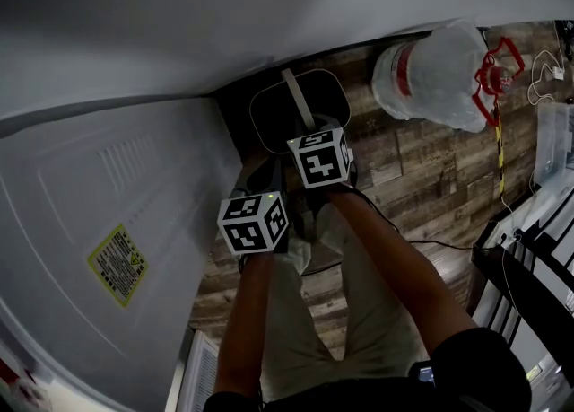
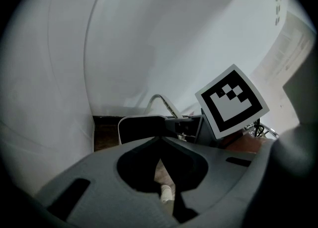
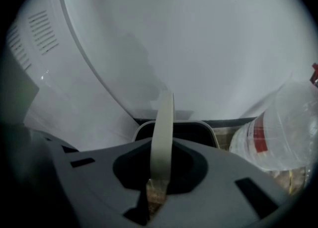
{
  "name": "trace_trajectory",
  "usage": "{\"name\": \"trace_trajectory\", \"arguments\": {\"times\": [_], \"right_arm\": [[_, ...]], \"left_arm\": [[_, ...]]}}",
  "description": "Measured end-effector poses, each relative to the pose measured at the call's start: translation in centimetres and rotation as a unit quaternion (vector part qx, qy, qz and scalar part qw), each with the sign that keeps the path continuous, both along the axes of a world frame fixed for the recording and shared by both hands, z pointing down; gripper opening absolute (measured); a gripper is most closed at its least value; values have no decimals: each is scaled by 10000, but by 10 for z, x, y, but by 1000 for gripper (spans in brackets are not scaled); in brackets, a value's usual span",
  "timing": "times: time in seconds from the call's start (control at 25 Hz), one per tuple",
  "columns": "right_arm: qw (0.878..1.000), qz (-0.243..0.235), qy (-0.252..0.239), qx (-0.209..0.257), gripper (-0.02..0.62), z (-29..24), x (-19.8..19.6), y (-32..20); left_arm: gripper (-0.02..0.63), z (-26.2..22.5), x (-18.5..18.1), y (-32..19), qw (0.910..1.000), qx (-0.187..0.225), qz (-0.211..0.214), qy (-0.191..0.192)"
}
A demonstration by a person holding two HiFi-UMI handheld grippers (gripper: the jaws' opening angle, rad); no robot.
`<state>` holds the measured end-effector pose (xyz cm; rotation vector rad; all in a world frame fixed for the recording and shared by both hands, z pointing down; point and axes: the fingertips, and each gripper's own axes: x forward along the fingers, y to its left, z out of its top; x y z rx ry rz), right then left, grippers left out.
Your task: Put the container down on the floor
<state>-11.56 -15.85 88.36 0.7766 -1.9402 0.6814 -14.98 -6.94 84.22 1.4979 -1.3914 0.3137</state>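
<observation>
one dark rounded plastic container point(image 1: 296, 114), white-rimmed, at 12 o'clock, hangs by its white strap handle point(image 3: 163, 137), pinched in my right gripper point(image 3: 156, 187). best lowered level onto the wood-plank floor point(image 1: 421, 168), released once seated. my left gripper point(image 2: 166, 192): closed, empty. count: one clear plastic water jug point(image 1: 430, 74) at 2 o'clock, one container, two grippers.

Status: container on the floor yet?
Done: the container is down low by the wood floor, beside the white appliance. In hand: the right gripper is shut on its handle, which stands upright. Left: rest it on the floor and let go; whether the base touches yet isn't visible.
</observation>
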Motion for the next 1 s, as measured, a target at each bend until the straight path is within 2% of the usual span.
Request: {"name": "trace_trajectory", "arguments": {"times": [0.24, 0.48, 1.0], "right_arm": [[10000, 4, -44, 9, 32, 8, -5, -5], [9999, 60, -134, 5, 32, 18, -8, -7], [9998, 73, -169, 16, 32, 32, -7, 2]], "left_arm": [[14, 8, -1, -3, 10000, 23, 41, -65], [14, 16, -11, -7, 9997, 76, -112, -204], [14, 30, -3, 6, 9994, -7, -150, -305]]}}
